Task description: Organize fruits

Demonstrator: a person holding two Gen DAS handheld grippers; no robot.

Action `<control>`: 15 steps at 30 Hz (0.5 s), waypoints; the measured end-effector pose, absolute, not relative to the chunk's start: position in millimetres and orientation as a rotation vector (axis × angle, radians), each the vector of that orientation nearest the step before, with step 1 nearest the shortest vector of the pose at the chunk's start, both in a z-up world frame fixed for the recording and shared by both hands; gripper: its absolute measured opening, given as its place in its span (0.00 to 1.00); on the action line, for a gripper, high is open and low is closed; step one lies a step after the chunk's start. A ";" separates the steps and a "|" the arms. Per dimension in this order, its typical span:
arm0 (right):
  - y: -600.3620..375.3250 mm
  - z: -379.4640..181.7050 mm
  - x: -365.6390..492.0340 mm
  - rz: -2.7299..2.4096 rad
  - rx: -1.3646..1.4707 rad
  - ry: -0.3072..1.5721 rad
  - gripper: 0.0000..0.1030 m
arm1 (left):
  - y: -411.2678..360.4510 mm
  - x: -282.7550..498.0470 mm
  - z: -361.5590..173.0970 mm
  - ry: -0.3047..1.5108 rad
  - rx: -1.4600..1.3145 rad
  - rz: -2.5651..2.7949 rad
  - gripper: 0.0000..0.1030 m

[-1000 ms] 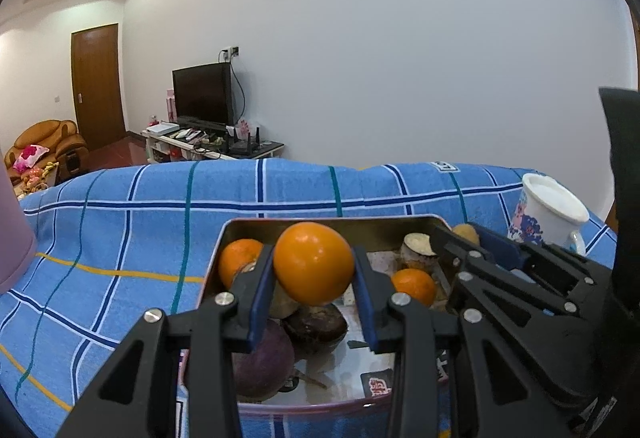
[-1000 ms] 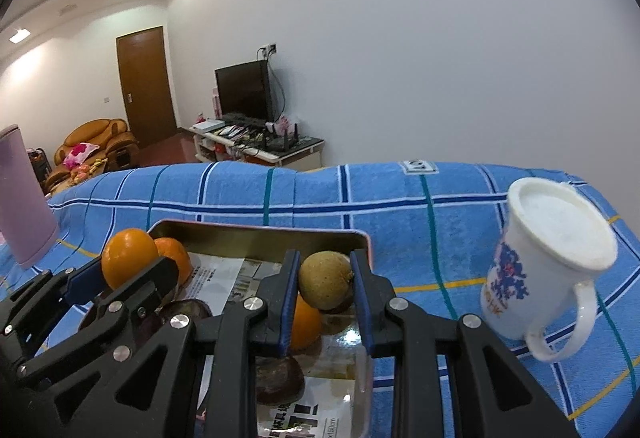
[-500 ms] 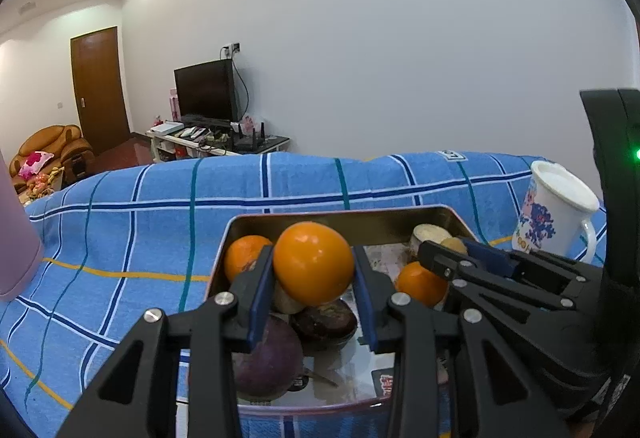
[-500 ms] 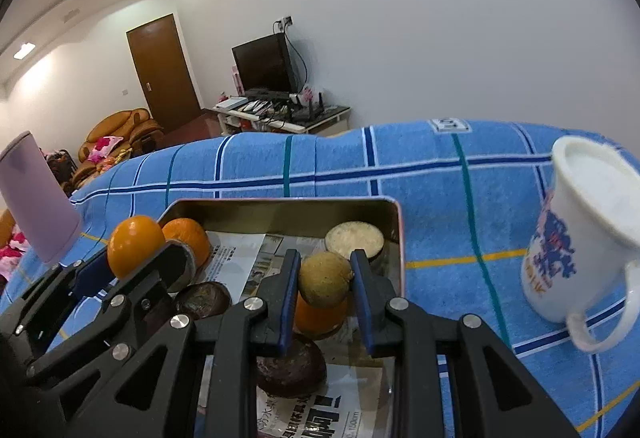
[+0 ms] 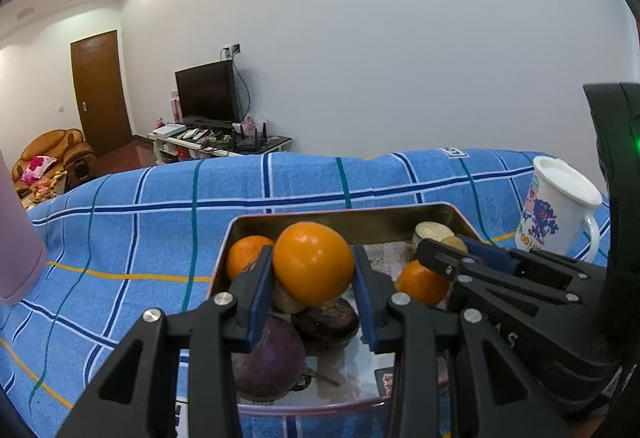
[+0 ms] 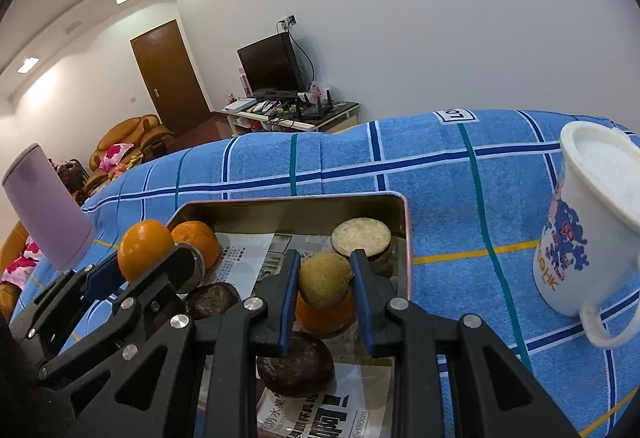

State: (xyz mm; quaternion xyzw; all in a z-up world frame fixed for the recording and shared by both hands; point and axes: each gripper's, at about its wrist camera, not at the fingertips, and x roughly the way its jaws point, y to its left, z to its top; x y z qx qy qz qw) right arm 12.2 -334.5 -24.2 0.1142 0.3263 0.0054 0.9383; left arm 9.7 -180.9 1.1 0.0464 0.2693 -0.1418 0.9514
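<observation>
Orange fruit [image 5: 313, 263] clamped in left gripper [image 5: 313, 278] | right gripper [image 6: 325, 280] clamps brownish fruit [image 6: 324, 280], stem end rightward

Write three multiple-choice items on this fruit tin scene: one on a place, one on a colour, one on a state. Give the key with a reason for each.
1. Where does the white mug stand?
A. inside the tin
B. on the blue cloth, right of the tin
C. on the TV stand

2. What colour is the fruit in the left claw?
A. orange
B. green
C. purple

3. What is the state of the right claw?
A. open and empty
B. shut on a cut half
C. shut on a small yellow-brown fruit

Key: B, the mug sits on the checked cloth beside the tin. A, the orange fruit is pinched between its pads. C, the yellow-brown fruit is clamped above the tin.
</observation>
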 end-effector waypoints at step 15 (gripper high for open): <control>-350.9 -21.4 -4.1 0.039 0.368 0.606 0.54 | -157.2 -7.2 6.4 0.505 0.022 -0.245 0.80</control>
